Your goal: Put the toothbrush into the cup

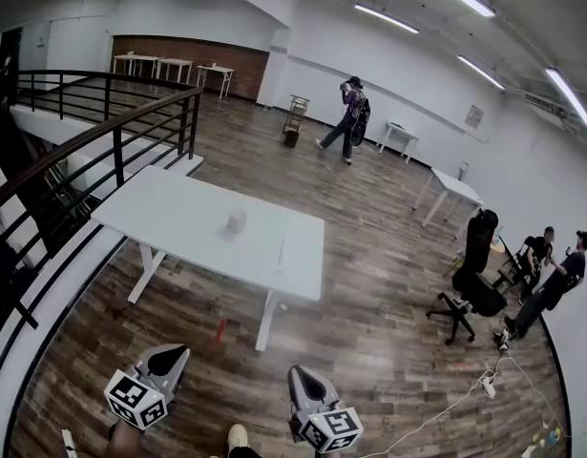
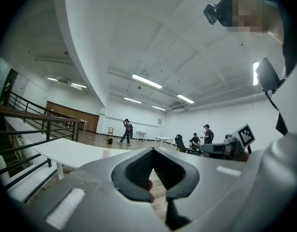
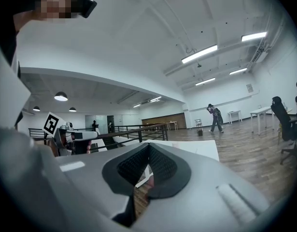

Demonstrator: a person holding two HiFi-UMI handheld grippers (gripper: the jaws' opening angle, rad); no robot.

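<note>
A pale cup [image 1: 236, 222] stands near the middle of the white table [image 1: 178, 213], some way ahead of me. A thin light toothbrush [image 1: 281, 253] lies on the tabletop to the cup's right, near the table's front edge. My left gripper [image 1: 169, 353] and right gripper [image 1: 305, 378] hang low at the bottom of the head view, well short of the table, both shut and holding nothing. In the left gripper view the left gripper [image 2: 152, 151] points level at the table [image 2: 66, 151] and the cup [image 2: 106, 152]. The right gripper [image 3: 148, 146] faces the table [image 3: 201, 149] too.
A black railing [image 1: 93, 146] guards a stairwell on the left. A small red thing [image 1: 220, 330] lies on the wooden floor under the table. An office chair [image 1: 470, 294], seated people [image 1: 555, 280] and a floor cable [image 1: 446, 413] are at the right. Someone walks [image 1: 348, 117] at the far end.
</note>
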